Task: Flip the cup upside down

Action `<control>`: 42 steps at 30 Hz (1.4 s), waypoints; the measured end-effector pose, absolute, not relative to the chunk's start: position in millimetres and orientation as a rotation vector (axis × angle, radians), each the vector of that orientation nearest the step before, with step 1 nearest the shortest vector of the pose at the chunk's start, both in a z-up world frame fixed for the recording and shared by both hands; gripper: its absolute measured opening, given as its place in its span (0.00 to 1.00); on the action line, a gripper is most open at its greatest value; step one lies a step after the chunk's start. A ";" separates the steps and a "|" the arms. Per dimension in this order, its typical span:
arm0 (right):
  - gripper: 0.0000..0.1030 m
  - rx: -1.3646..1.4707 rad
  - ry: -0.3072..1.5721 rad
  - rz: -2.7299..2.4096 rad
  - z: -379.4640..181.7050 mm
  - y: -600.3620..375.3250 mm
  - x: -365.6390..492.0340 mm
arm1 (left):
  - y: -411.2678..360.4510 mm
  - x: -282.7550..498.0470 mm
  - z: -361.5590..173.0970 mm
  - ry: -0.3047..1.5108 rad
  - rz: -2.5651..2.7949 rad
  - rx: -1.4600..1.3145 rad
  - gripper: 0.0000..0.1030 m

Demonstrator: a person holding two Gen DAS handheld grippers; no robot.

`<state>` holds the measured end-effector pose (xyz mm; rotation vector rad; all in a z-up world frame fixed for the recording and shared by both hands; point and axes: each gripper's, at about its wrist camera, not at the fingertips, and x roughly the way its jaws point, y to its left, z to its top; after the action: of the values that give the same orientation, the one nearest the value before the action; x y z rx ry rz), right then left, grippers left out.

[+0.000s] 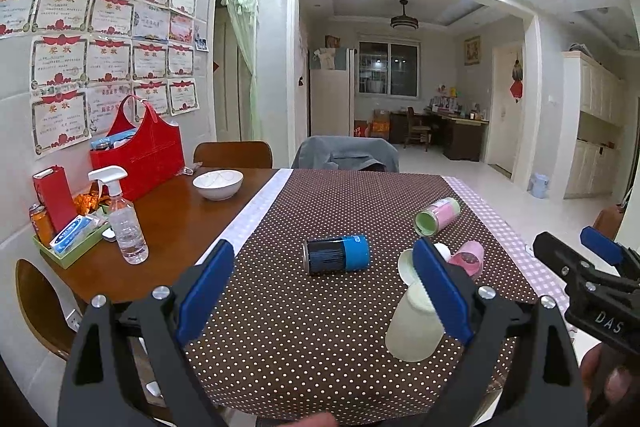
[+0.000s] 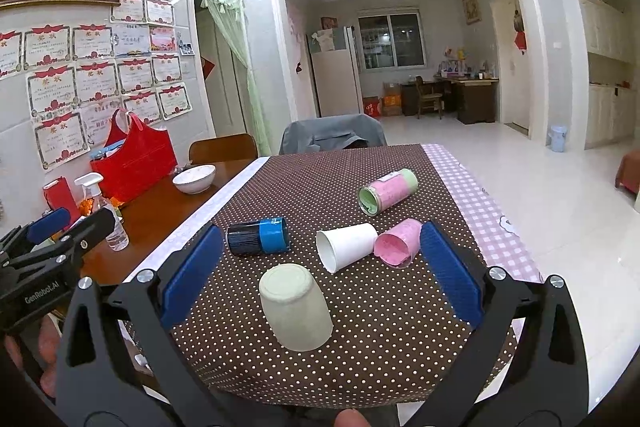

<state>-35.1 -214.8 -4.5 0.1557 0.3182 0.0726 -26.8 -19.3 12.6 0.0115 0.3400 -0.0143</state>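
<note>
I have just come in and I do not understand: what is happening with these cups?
A person holds two grippers above the dotted tablecloth, both with jaws open and holding nothing. One pale green cup already stands upside down. The blue cup, white paper cup, pink cup and pink-and-green cup lie on their sides.

Black gripper (image 2: 320,267) frames, blue ribbed jaws

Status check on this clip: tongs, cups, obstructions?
Left tongs open, right tongs open, both empty. Pale green cup upside down; blue cup, white cup, two pink cups lying sideways. Nothing in the way.
</note>
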 end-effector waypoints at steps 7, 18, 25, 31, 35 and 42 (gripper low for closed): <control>0.94 0.155 0.315 0.073 -3.1 -214.2 -35.7 | -22.0 -28.2 12.0 0.343 -0.035 0.011 0.87; 0.94 0.148 0.312 0.077 -0.3 -212.8 -36.3 | -22.4 -27.3 11.1 0.340 -0.037 0.015 0.87; 0.94 0.149 0.312 0.079 0.0 -212.7 -36.9 | -22.3 -28.1 11.2 0.341 -0.035 0.014 0.87; 0.94 0.147 0.312 0.078 -0.1 -212.4 -36.7 | -22.1 -27.8 11.2 0.338 -0.032 0.016 0.87; 0.94 0.148 0.313 0.081 -0.4 -213.0 -37.9 | -21.0 -27.5 11.2 0.338 -0.033 0.015 0.87; 0.94 0.150 0.311 0.080 0.0 -213.6 -37.5 | -18.5 -27.6 11.2 0.339 -0.040 0.007 0.87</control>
<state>-37.4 -213.6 0.0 0.1496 0.3112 0.0798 -27.6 -18.5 11.2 0.0071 0.3394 -0.0400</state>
